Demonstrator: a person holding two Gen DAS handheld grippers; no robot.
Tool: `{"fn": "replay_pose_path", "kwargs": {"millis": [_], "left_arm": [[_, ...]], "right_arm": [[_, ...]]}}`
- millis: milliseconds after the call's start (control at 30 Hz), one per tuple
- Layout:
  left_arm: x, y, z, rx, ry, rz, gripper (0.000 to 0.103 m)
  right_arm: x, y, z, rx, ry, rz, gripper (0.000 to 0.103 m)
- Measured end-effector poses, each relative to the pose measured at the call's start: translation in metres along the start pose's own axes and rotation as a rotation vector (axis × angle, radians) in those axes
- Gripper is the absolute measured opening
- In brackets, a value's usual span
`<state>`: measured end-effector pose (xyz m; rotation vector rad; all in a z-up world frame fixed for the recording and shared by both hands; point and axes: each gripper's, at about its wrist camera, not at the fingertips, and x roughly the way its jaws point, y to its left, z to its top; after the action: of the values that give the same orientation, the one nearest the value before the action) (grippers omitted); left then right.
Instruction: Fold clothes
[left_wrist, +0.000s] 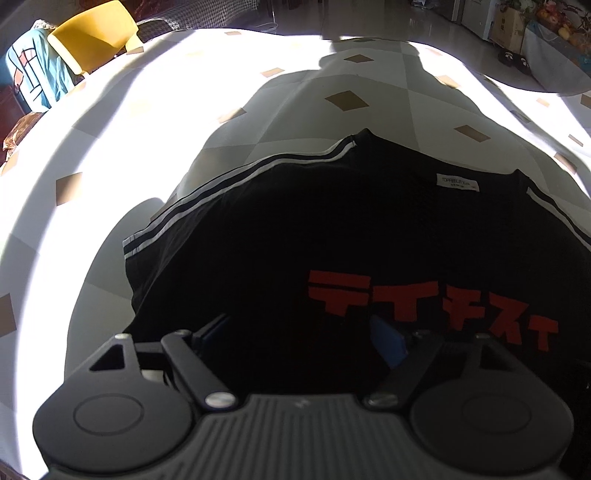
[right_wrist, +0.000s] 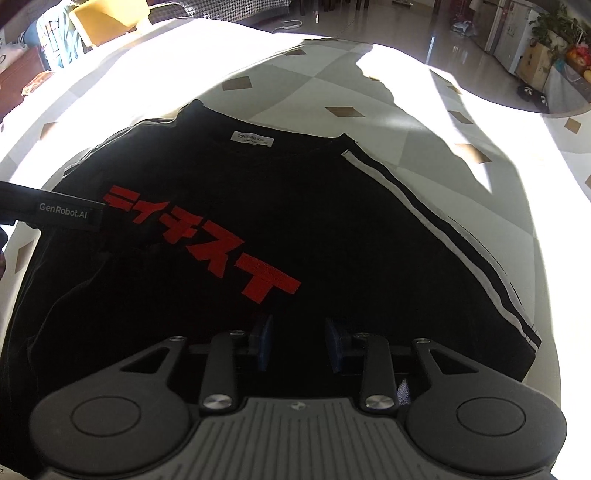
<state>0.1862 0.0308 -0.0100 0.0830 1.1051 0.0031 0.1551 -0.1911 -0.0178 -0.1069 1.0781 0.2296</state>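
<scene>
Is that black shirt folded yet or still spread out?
Spread out: the shirt lies flat, both striped sleeves out, collar label and red print showing.

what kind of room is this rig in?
Likely a home dining or living area. A patterned tablecloth covers the table under the black T-shirt, a yellow chair stands at its far edge, and potted plants stand on a glossy floor beyond.

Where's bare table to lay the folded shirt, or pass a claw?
Free: the checked tablecloth beyond the black shirt collar, up to the far table edge; the strip right of the striped right sleeve; the sunlit stretch left of the left sleeve, toward the yellow chair. Crowded: the near middle, covered by shirt, with both claws over it.
</scene>
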Motion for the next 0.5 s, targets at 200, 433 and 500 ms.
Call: {"fn": "replay_pose_path", "kwargs": {"millis": [200,433,500], "left_arm": [[-0.010,0.016,0.002,-0.017,-0.048,0.054,0.056],[0.005,0.012,-0.003,0.057,-0.065,0.183,0.040],[0.007,-0.001,-0.007,0.130,-0.088,0.232,0.037]], "right_arm": [[-0.005,-0.005,0.003,0.066,-0.017,0.113,0.025],[0.010,-0.027,0.004,0.234,0.060,0.165,0.015],[0.012,-0.032,0.005,0.270,0.073,0.153,0.000]]}}
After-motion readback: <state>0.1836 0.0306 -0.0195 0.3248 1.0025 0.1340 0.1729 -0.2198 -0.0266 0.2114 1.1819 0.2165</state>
